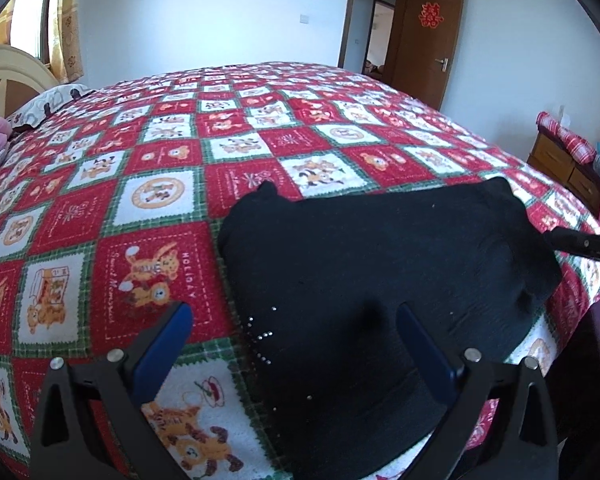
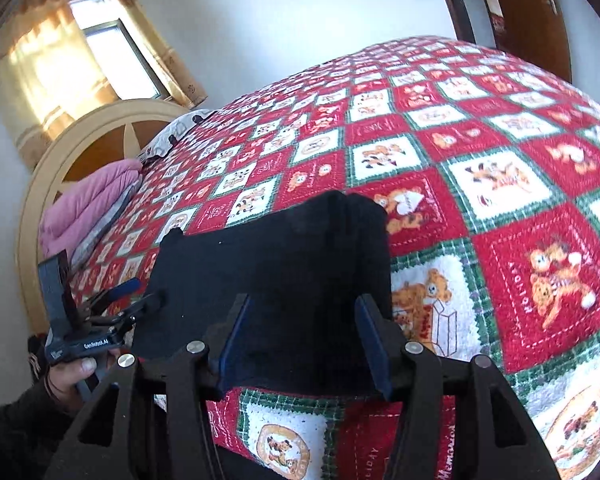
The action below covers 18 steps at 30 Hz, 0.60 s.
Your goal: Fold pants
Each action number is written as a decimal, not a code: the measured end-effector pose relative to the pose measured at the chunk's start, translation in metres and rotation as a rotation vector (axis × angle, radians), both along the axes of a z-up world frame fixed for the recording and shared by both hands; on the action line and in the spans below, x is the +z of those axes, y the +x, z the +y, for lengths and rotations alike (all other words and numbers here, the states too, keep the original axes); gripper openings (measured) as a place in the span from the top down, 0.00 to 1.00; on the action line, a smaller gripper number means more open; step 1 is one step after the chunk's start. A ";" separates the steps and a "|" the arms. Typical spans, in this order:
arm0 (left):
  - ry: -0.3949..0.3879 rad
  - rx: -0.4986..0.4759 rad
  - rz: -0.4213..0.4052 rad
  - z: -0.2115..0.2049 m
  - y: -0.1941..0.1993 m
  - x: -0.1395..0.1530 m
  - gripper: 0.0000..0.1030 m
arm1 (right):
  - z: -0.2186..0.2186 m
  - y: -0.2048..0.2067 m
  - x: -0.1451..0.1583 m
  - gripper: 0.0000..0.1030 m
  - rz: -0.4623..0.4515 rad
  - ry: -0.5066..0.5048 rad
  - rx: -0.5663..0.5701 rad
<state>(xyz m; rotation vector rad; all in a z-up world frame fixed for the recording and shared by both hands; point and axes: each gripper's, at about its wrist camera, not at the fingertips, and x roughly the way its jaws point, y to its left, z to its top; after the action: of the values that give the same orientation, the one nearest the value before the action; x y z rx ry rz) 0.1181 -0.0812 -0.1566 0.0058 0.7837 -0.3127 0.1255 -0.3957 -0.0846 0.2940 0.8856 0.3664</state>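
Left gripper (image 1: 294, 322): spread, empty, over pants.
Right gripper (image 2: 302, 320): spread, empty.
Pants (image 1: 364, 264): black, folded compact, flat on quilt (image 1: 148, 200).

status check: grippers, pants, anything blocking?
Left gripper open, empty, over the pants' edge. Right gripper open, empty, above the pants. Pants folded compact on bedspread. Nothing in the way.

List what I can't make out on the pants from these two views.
- Pants near edge: left wrist view, cut off by the frame bottom and left gripper fingers.
- Near hem: right wrist view, hidden behind right gripper.
- Layers and folds: both views, black cloth shows no detail.
- White specks on the cloth: left view, too small to identify.
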 end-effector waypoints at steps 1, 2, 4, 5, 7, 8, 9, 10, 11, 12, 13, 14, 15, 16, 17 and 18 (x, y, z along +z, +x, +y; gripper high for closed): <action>0.015 -0.006 0.010 -0.003 0.003 -0.005 0.00 | -0.001 0.000 0.000 0.47 0.000 -0.004 0.002; 0.026 -0.011 0.029 -0.006 0.006 -0.010 0.00 | 0.001 0.001 -0.003 0.47 0.006 -0.018 0.005; -0.016 -0.011 0.033 -0.004 0.009 -0.016 0.00 | 0.007 0.005 -0.011 0.46 0.033 -0.065 0.004; -0.024 -0.014 0.022 -0.003 0.009 -0.017 0.00 | 0.008 0.005 -0.017 0.46 0.040 -0.097 -0.003; -0.006 -0.032 0.007 -0.007 0.009 -0.018 0.00 | 0.009 0.005 -0.023 0.46 0.026 -0.144 0.003; -0.005 -0.034 0.006 -0.007 0.008 -0.018 0.00 | 0.008 0.006 -0.025 0.45 0.026 -0.161 0.007; -0.011 -0.031 0.013 -0.006 0.008 -0.017 0.00 | 0.007 0.006 -0.026 0.45 0.029 -0.155 0.006; -0.013 -0.028 0.019 -0.006 0.009 -0.016 0.00 | 0.006 0.007 -0.026 0.45 0.029 -0.145 0.005; -0.011 -0.024 0.027 -0.006 0.008 -0.014 0.00 | 0.005 0.007 -0.026 0.45 0.030 -0.141 0.007; -0.014 -0.016 0.027 -0.006 0.007 -0.012 0.00 | 0.004 0.007 -0.026 0.45 0.030 -0.142 0.009; -0.023 -0.014 0.019 -0.004 0.006 -0.010 0.00 | 0.003 0.007 -0.026 0.45 0.028 -0.140 0.009; -0.031 -0.019 0.009 -0.003 0.005 -0.009 0.00 | 0.002 0.007 -0.024 0.45 0.023 -0.138 0.004; -0.023 -0.025 0.011 -0.003 0.007 -0.010 0.00 | 0.000 0.005 -0.020 0.45 0.007 -0.133 -0.012; -0.019 -0.022 0.021 -0.002 0.010 -0.012 0.00 | -0.002 0.004 -0.017 0.45 -0.011 -0.125 -0.026; -0.042 -0.021 0.029 0.001 0.013 -0.015 0.00 | -0.004 0.004 -0.014 0.44 -0.025 -0.117 -0.036; -0.066 -0.013 0.018 0.003 0.014 -0.015 0.00 | -0.008 0.005 -0.012 0.42 -0.029 -0.114 -0.051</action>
<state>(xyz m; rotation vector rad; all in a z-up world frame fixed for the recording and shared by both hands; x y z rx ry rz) 0.1319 -0.0781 -0.1719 -0.0536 0.7913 -0.3514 0.1309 -0.4033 -0.0961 0.2055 0.8650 0.2715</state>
